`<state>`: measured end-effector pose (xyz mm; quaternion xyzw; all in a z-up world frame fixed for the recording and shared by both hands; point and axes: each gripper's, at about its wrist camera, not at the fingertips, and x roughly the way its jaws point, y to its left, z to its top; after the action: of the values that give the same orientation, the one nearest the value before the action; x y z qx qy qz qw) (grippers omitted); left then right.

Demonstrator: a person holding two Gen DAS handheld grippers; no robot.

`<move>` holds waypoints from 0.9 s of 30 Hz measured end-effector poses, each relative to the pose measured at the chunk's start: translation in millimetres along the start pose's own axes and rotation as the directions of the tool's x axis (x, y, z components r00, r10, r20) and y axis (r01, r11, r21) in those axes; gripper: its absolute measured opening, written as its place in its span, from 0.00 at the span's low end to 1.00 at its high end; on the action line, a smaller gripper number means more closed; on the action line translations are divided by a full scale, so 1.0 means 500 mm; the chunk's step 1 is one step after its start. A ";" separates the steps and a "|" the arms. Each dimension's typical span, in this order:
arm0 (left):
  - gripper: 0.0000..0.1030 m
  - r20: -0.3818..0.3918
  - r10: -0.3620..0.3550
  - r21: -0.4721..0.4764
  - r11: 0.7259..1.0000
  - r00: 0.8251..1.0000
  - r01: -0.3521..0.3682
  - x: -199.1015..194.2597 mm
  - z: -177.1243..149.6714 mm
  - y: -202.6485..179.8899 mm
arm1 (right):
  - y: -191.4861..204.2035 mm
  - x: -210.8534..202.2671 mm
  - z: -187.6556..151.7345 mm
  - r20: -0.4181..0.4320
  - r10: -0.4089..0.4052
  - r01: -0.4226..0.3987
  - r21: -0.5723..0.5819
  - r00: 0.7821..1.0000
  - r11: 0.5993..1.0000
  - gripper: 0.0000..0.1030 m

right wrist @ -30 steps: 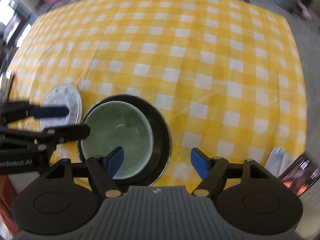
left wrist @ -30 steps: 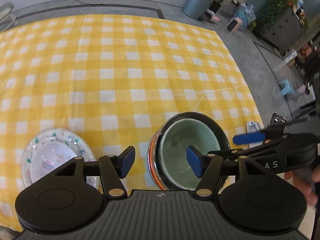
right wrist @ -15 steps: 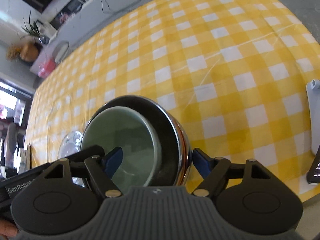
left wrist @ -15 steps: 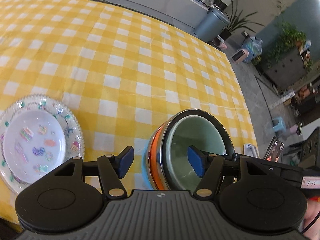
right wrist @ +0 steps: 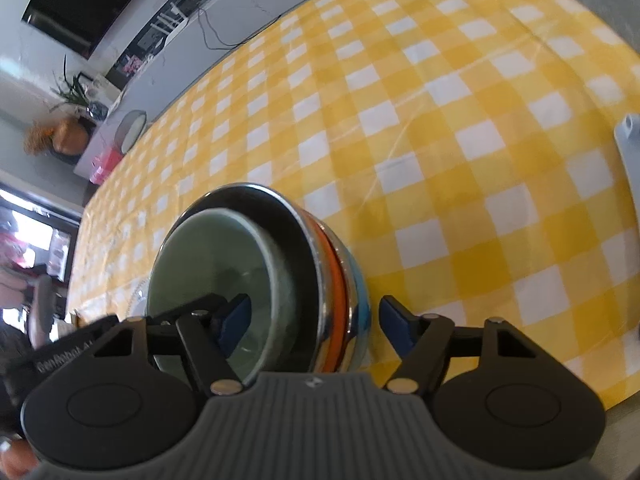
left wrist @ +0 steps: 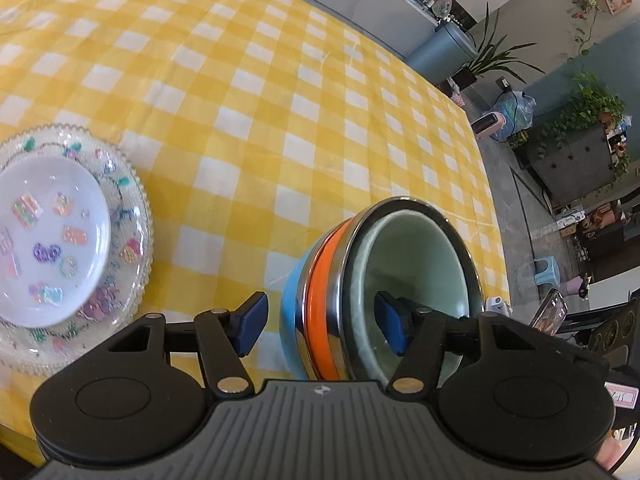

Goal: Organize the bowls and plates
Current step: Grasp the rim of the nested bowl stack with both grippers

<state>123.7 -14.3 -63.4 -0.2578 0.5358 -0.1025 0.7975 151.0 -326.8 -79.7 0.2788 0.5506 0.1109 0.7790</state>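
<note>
A stack of nested bowls (left wrist: 320,280) stands on the yellow checked tablecloth: light blue outermost, then orange, steel, and a pale green bowl (left wrist: 416,264) inside. My left gripper (left wrist: 322,326) straddles the stack's left wall, one finger outside the blue bowl and one inside the green bowl. Its jaws are closing, with a gap still showing at the outer pad. My right gripper (right wrist: 316,326) straddles the opposite wall of the stack (right wrist: 340,280) the same way. It is closing too, its outer pad just clear of the blue bowl.
A clear patterned glass plate (left wrist: 136,216) with a small white plate (left wrist: 52,236) on it lies left of the bowls. A phone (left wrist: 550,312) and a white device (right wrist: 628,168) lie at the table's right edge. A person's fingers (right wrist: 16,460) show at the lower left.
Both grippers sank and rolled. The bowl stack now looms larger and more side-on, with each gripper's fingers lower around its wall. The right jaws have narrowed.
</note>
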 end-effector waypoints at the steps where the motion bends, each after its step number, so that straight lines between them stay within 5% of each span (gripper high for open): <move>1: 0.65 -0.004 -0.003 -0.004 1.000 1.000 0.003 0.002 -0.001 -0.001 | -0.004 0.001 0.001 0.000 0.003 -0.003 0.010 1.000 1.000 0.64; 8: 0.48 -0.014 0.025 0.007 1.000 1.000 -0.025 0.006 -0.009 -0.008 | -0.007 0.000 -0.002 0.001 0.000 0.000 0.026 1.000 1.000 0.51; 27: 0.47 -0.026 0.043 0.028 0.999 0.999 -0.043 0.006 -0.003 -0.018 | 0.000 -0.011 -0.015 0.004 -0.032 0.032 0.008 0.999 0.999 0.46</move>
<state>124.3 -23.8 -61.4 -0.2339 0.5502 -0.0961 0.7958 142.3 -327.0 -77.2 0.2734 0.5539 0.0959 0.7806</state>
